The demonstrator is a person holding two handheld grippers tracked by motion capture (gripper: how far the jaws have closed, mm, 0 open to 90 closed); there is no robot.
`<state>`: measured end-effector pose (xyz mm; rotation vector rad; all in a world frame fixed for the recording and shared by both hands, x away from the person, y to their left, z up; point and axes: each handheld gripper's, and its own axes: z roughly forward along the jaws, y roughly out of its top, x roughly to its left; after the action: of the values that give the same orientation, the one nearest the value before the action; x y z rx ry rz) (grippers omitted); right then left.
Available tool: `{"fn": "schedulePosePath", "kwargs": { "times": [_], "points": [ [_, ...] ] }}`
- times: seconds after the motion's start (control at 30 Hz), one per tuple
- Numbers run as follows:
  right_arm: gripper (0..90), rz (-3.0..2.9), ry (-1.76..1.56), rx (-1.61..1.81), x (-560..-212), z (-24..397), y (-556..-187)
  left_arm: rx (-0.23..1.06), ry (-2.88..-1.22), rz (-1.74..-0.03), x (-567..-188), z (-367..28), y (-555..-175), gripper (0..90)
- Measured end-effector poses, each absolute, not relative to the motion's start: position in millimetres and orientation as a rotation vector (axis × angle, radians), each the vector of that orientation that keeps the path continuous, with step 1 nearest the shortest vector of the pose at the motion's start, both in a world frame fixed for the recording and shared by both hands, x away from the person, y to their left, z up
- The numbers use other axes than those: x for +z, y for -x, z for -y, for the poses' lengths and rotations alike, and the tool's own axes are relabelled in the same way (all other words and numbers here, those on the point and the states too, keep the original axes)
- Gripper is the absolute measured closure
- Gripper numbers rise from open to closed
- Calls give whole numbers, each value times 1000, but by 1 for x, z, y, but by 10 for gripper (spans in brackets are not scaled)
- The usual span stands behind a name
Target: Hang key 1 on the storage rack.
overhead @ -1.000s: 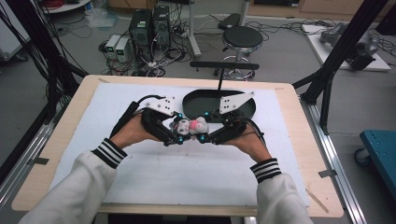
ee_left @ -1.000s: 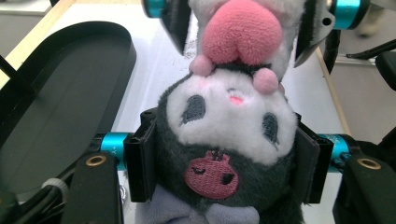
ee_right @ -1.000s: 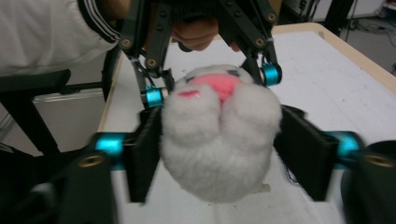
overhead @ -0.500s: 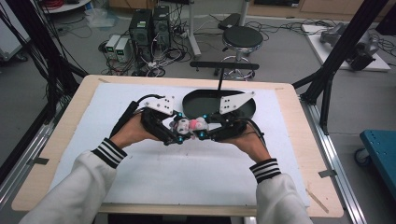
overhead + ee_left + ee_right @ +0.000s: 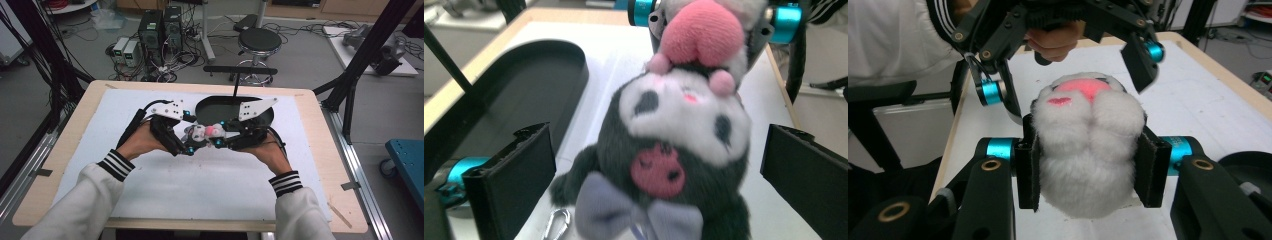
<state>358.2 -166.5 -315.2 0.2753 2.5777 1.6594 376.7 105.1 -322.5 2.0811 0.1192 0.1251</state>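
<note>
In the high view, the left gripper (image 5: 189, 146) and right gripper (image 5: 218, 140) meet over the bench (image 5: 305, 115), the plush toy (image 5: 202, 133) between them, near a black tray (image 5: 260, 117). In the left gripper view, its jaws have just been opening (now wide, clear of the toy). In the right gripper view, pads (image 5: 1028, 167) clamp the toy's white end.

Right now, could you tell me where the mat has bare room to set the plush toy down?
The white mat is bare between the person's sleeves and the near edge, and along its left side. It is crowded mid-table: the black tray, both grippers and the plush toy, held by the right gripper.
</note>
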Motion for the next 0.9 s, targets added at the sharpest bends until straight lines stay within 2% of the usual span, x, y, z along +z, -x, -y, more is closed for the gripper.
{"fn": "schedulePosePath", "kwargs": {
  "times": [0.27,0.9],
  "points": [
    [553,-2508,-334,1666,-309,183,-357,159,-2029,-165,-326,-127,-373,17],
    [553,-2360,-543,1689,-303,214,-359,300,-1844,-365,-348,-206,-348,17]
  ]
}}
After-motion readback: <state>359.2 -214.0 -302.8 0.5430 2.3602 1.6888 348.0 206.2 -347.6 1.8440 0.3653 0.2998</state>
